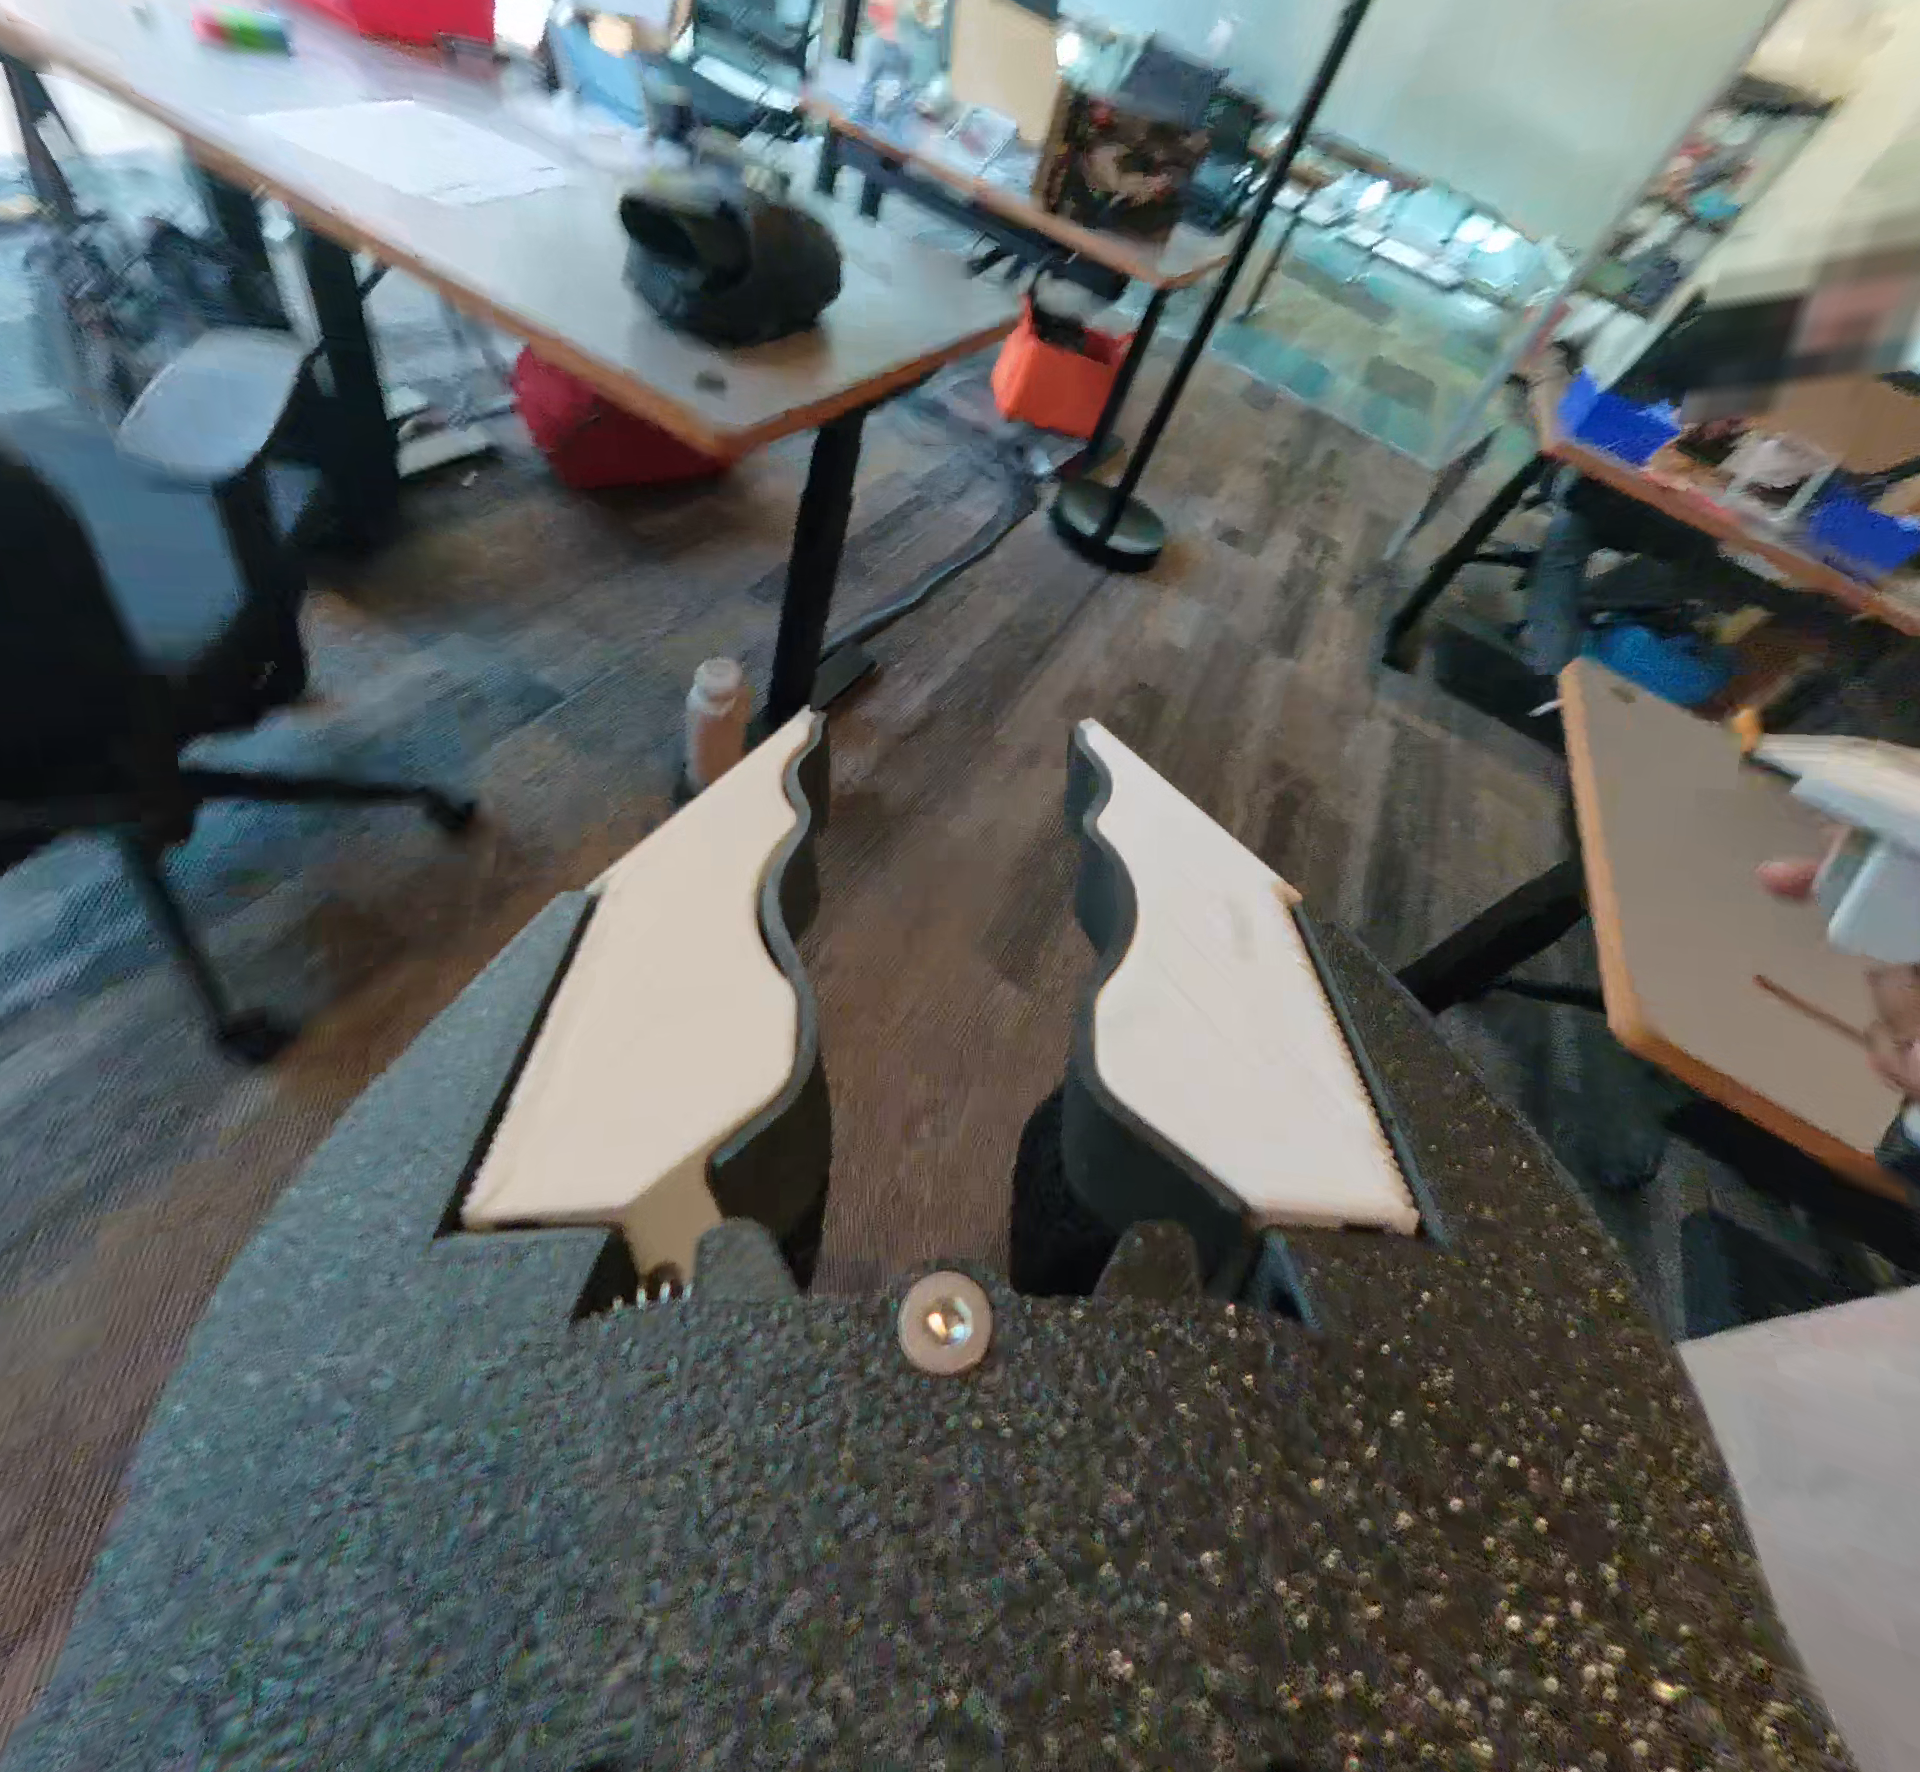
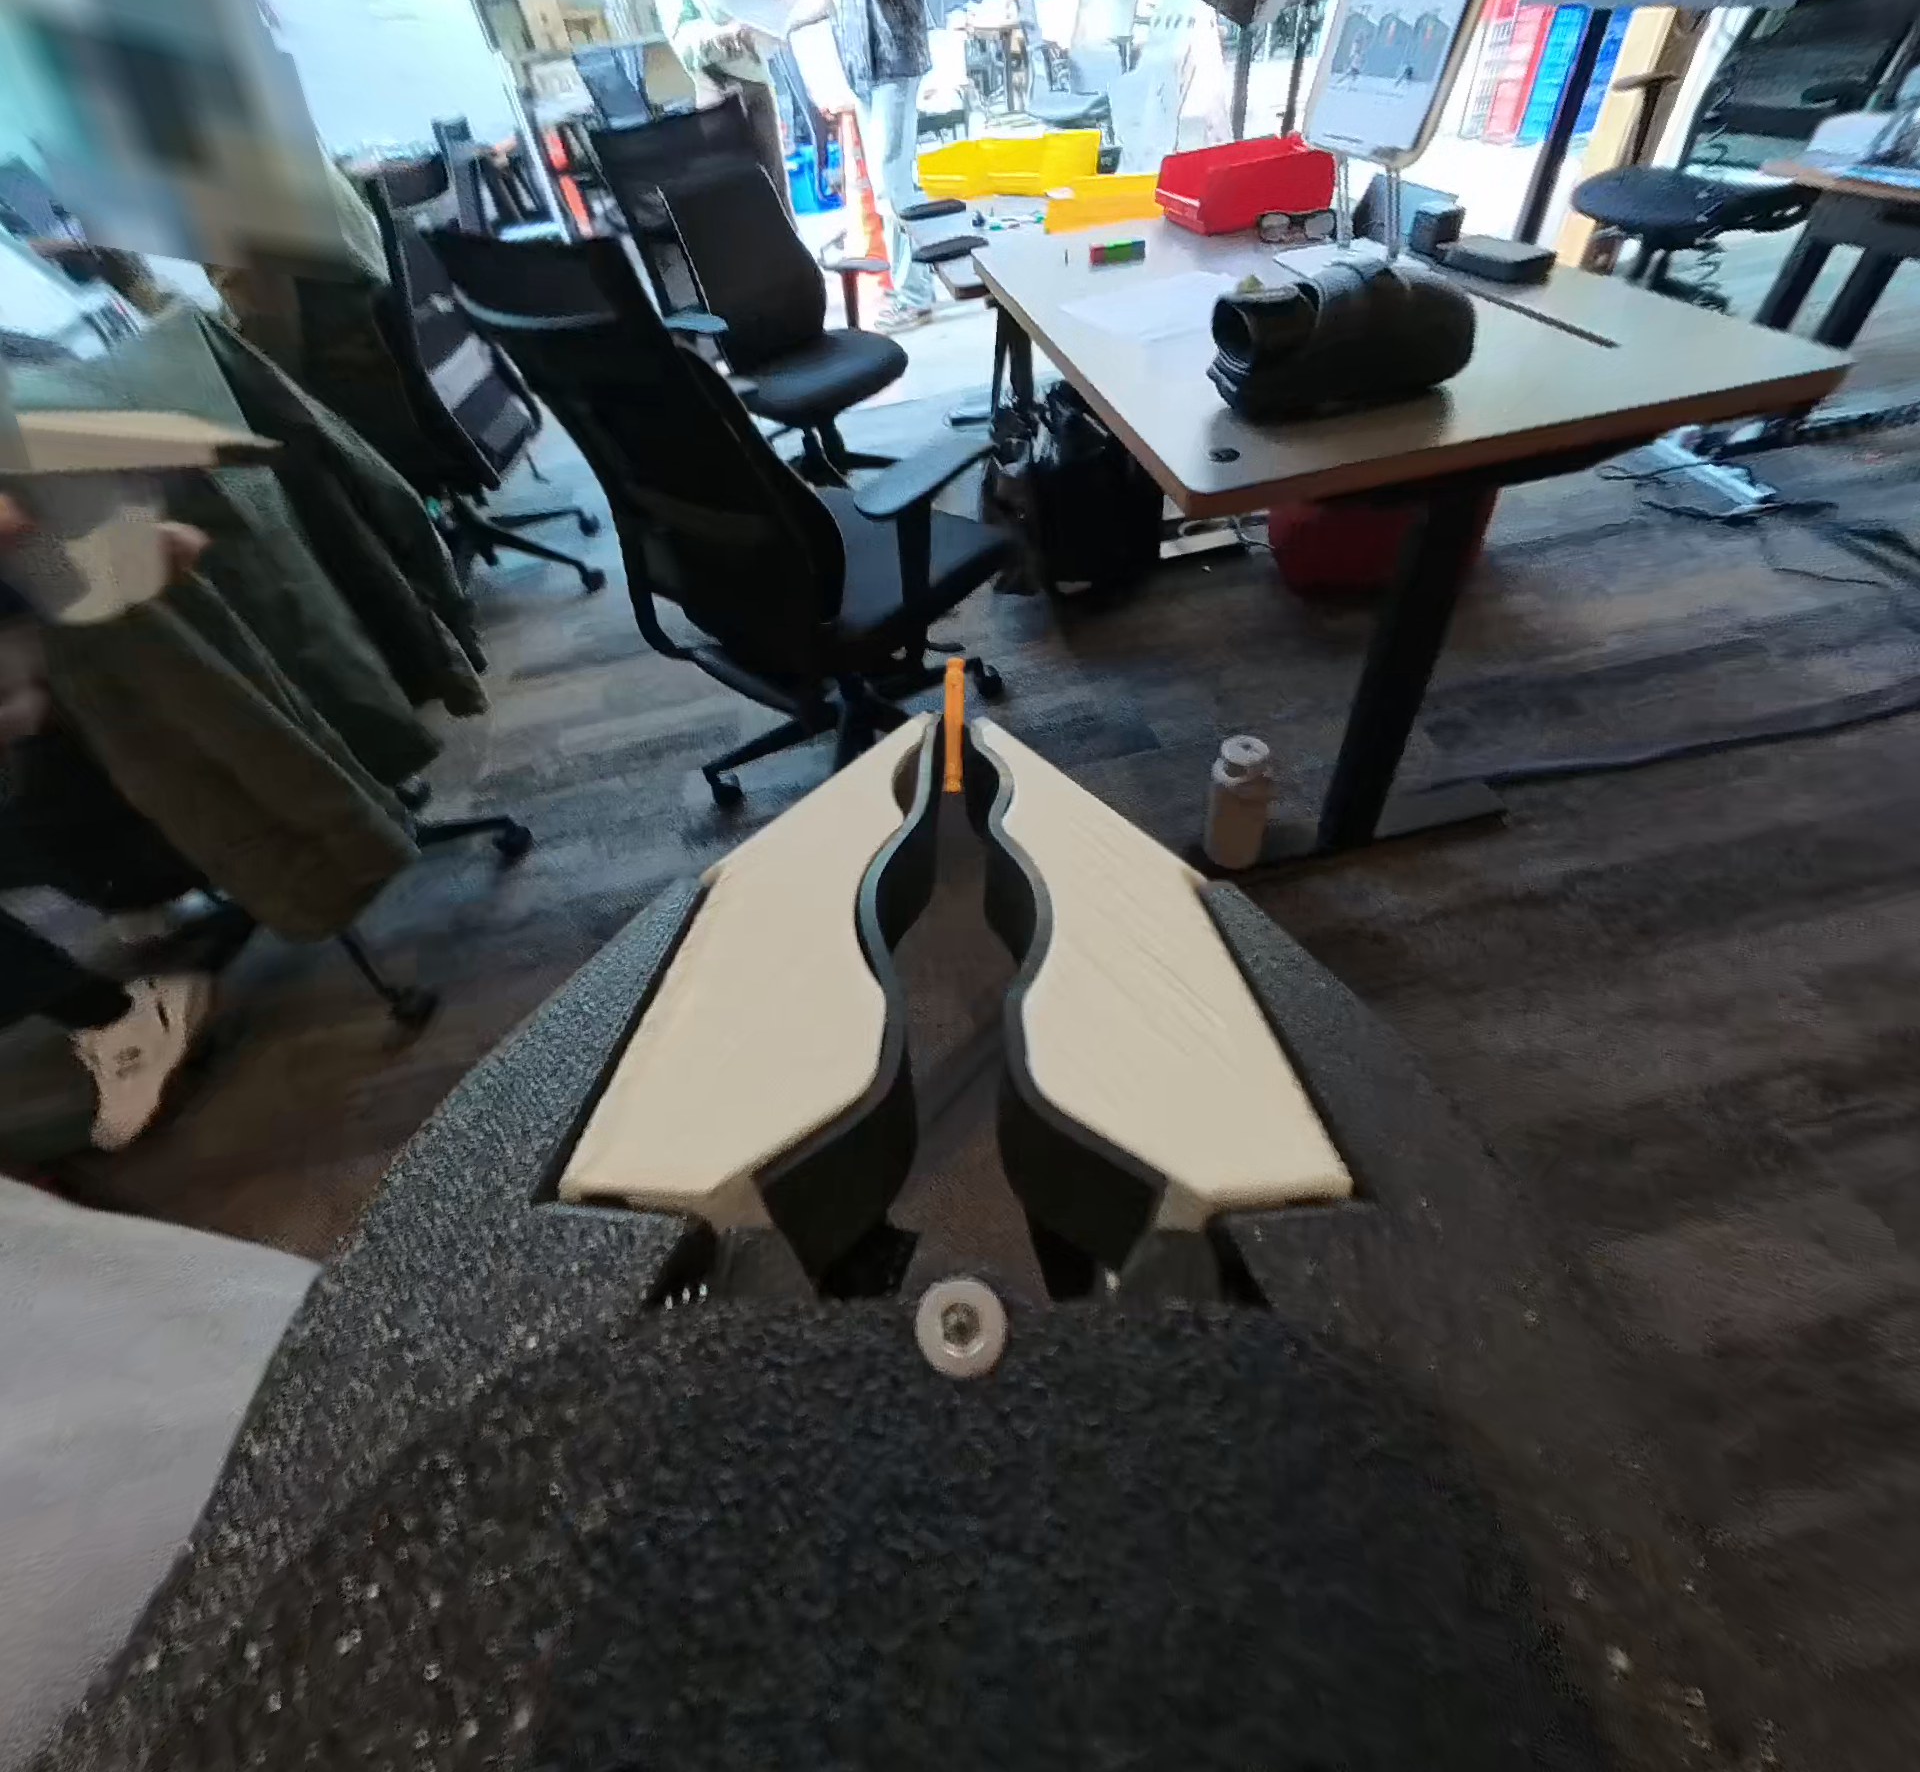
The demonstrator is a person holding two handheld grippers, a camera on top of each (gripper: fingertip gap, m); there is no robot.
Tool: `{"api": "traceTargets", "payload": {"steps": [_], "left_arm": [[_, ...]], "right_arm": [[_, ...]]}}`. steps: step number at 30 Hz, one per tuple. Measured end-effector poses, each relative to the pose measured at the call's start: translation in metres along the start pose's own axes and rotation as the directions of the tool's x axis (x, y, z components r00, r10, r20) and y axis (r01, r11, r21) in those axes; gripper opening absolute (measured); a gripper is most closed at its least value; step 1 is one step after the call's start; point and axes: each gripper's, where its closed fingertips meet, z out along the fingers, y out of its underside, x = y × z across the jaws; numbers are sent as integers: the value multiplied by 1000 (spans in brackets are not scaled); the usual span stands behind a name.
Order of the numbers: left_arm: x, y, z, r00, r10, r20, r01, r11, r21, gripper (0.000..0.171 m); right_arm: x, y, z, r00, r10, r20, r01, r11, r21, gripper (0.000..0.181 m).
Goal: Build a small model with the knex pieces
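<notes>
A long wooden table (image 2: pixel 1558 392) stood across the floor with a rolled black bundle (image 2: pixel 1340 340) on it. The left gripper (image 1: pixel 945 735) was wide apart and empty above the floor. The right gripper (image 2: pixel 953 735) pinched a thin orange stick (image 2: pixel 953 714); its lower part was hidden between the tips.

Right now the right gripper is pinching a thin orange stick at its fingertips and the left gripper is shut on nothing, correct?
Not quite. The right gripper does pinch the orange stick, but the left gripper is open, jaws spread over bare floor, as the left wrist view shows.
</notes>
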Motion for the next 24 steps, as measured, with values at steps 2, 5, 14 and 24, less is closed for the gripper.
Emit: {"api": "traceTargets", "payload": {"steps": [2, 5, 14, 24], "left_arm": [[-29, -59, 49, 997, 39, -70, -36, 998, 52, 46], [-78, -136, 100, 991, 104, -80, -95, 990, 103, 48], [-294, -159, 124, 956, 76, 284, -94, 994, 50, 49], [-510, -245, 62, 728, -113, 676, 30, 991, 133, 49]], "right_arm": [[-7, -21, 54, 998, 23, 56, -24, 1000, 15, 2], [-16, -43, 133, 993, -42, 115, 41, 999, 8, 2], [-34, -63, 413, 924, -58, 379, 83, 995, -50, 2], [-128, -170, 742, 715, -263, 648, 249, 962, 115, 3]]}}
